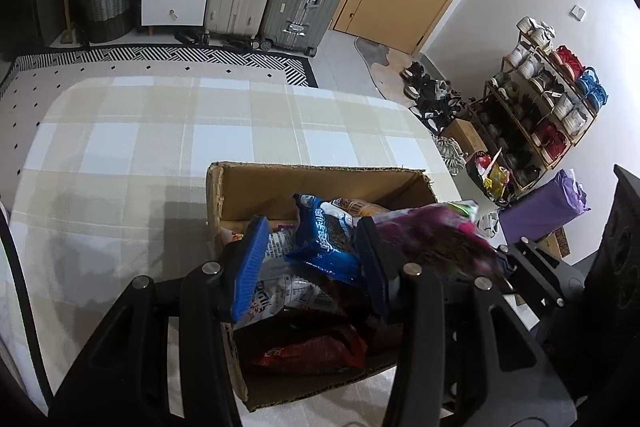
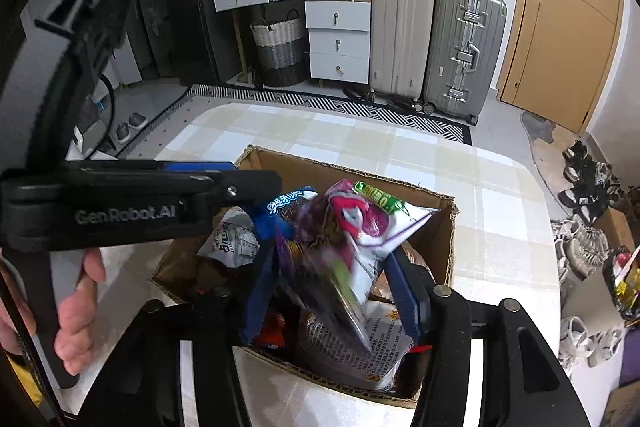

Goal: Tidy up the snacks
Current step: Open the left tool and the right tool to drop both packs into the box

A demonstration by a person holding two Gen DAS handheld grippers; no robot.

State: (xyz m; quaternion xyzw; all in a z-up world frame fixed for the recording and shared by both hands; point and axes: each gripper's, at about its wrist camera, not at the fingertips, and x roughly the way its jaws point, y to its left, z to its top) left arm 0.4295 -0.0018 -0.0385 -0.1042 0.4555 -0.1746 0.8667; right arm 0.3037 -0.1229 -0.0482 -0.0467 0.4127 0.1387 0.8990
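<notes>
Hovering over the cardboard box (image 2: 440,223): right gripper (image 2: 332,287) jaws apart, blurred purple snack bag (image 2: 340,247) loose between them. Left gripper (image 1: 308,263) clamped on blue snack bag (image 1: 324,239), just above the box.

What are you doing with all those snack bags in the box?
A person is sorting snacks with a gripper in each hand. The left gripper holds a blue bag over the cardboard box on the checked table. The right gripper has a pink and purple bag between its fingers, above the same box.
</notes>
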